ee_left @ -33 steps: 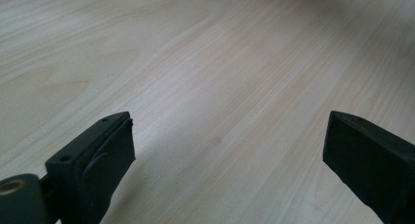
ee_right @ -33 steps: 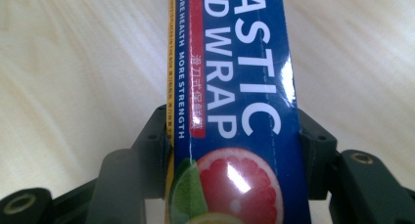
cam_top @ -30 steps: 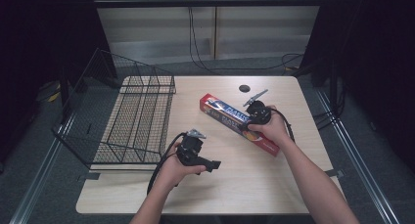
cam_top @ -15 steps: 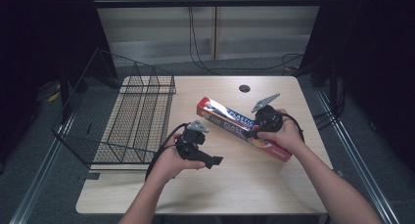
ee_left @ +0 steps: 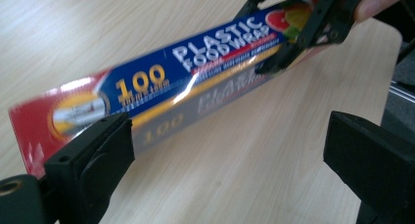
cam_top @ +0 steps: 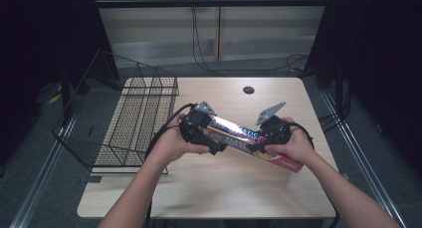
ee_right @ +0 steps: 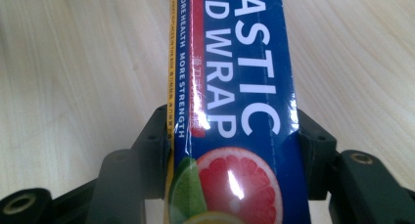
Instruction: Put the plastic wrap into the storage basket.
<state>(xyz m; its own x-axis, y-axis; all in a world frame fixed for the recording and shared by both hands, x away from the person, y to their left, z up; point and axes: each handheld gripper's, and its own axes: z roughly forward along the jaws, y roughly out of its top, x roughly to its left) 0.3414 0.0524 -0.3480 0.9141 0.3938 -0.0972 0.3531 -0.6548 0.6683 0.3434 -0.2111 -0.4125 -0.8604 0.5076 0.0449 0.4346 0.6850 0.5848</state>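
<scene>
You see a glossy printed cardboard food wrap box (cam_top: 249, 138) catching glare, over a table (cam_top: 219, 188) of pale, smooth, matt wood-grain. The gripper jaws look matt black plastic. Beside it, the basket (cam_top: 129, 123) is thin dark metal wire.

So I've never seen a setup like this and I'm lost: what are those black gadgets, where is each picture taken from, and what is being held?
A person sits at a wooden table holding a hand-operated two-jaw tool in each hand. The high view comes from a fixed camera above; the other two come from cameras riding on each tool, looking along its black jaws. On the table stands a wire basket, at the left. The right tool is shut on one end of a plastic wrap box, near the grapefruit picture. The left tool is open, its jaws either side of the box's other end, not pressing it. The box looks lifted off the table.
</scene>
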